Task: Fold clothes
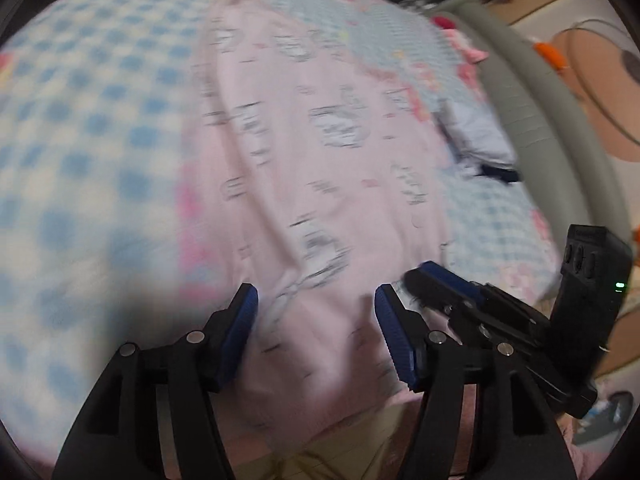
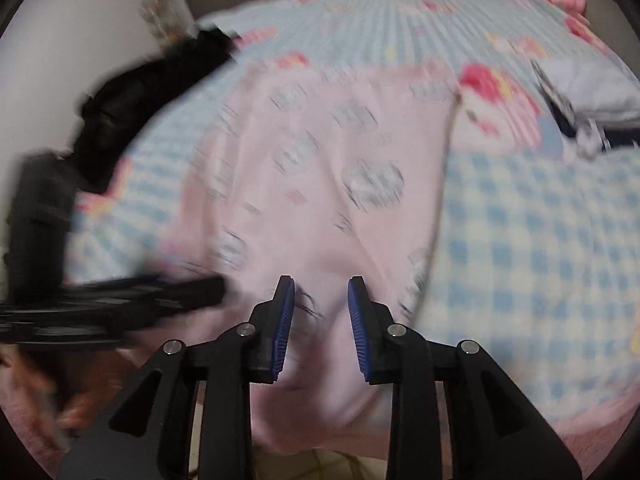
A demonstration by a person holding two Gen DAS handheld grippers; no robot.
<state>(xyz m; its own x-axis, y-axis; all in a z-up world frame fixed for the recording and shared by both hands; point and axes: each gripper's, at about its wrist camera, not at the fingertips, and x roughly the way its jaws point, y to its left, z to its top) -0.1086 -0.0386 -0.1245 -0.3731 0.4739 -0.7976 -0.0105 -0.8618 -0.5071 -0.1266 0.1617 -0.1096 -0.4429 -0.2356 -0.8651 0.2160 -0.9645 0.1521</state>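
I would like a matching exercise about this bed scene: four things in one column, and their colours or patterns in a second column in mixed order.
Things:
1. garment spread in the middle of the bed
2. bed sheet
3. pile of clothes at the left edge of the bed
4. pads of the right hand-held gripper

Colours:
A. black
B. dark blue
C. pale pink with round grey prints
D. light blue and white checks

Pairs: 1-C, 2-D, 3-A, 4-B
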